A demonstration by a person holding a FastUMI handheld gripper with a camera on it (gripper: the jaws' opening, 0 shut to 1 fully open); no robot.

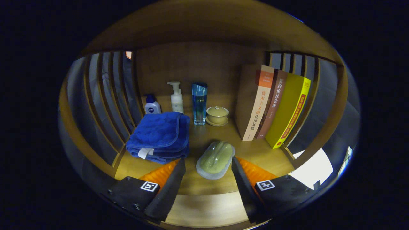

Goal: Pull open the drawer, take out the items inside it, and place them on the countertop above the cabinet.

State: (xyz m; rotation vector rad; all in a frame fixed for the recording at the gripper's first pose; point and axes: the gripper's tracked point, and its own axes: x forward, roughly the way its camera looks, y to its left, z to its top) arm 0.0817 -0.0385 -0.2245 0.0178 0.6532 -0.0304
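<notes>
Gripper view: the hand-held gripper is seen spread wide, nothing held, fingers hovering over the front edge of the desk. A green item in a clear packet lies between and just ahead of the fingertips, touched by neither. Whether it has been put down already cannot be told.

A folded blue towel is set at the left side of the desk, just beyond the left finger. Further back, near the rear wall, a small white-and-blue bottle, a white pump bottle, a tall blue bottle and a lidded cup on a saucer are lined up. Three books are leaned toward the right side.

Handling, judged: the packet looks light, with a smooth, probably slippery wrap; it should be pinched across its narrow width at the middle, lightly, as the contents may be soft. The towel would be soft and compliant; a grip over the folded edge is suggested. The drawer itself can't be seen here.
</notes>
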